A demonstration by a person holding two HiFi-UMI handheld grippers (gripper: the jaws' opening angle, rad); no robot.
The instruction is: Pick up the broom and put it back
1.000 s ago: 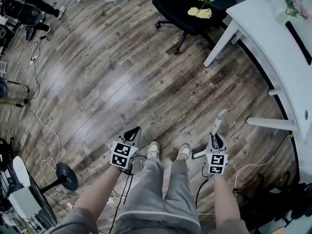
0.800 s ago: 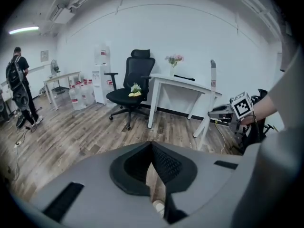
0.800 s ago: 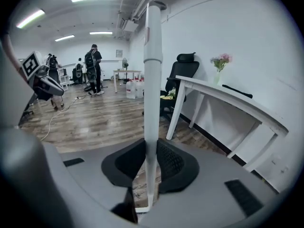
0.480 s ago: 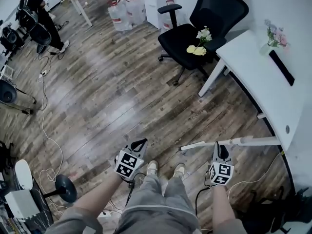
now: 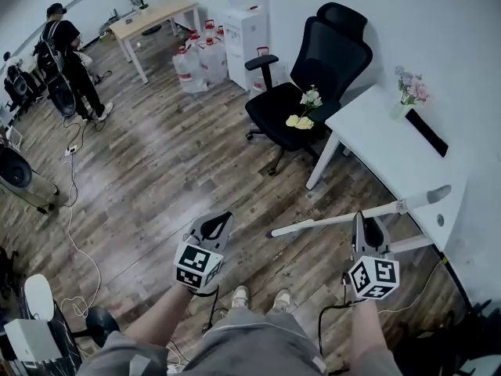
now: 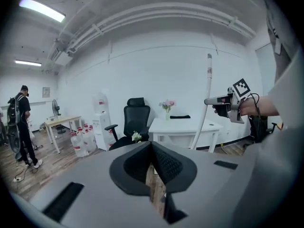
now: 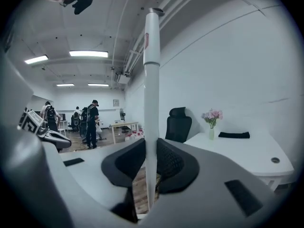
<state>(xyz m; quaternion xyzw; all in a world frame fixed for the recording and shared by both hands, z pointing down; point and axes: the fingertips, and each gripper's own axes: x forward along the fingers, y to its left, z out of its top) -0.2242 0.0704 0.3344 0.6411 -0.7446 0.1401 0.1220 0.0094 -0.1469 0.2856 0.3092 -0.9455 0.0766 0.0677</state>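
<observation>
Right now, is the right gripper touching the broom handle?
Touching. The right gripper view shows the broom handle pinched between both fingers, no gap either side.

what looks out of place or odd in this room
A small bunch of white flowers with something yellow sits on the seat of the black mesh office chair, an odd place for it. A loose white cable trails across the wooden floor at the left, a possible trip hazard. Nothing looks spilled or broken.
</observation>
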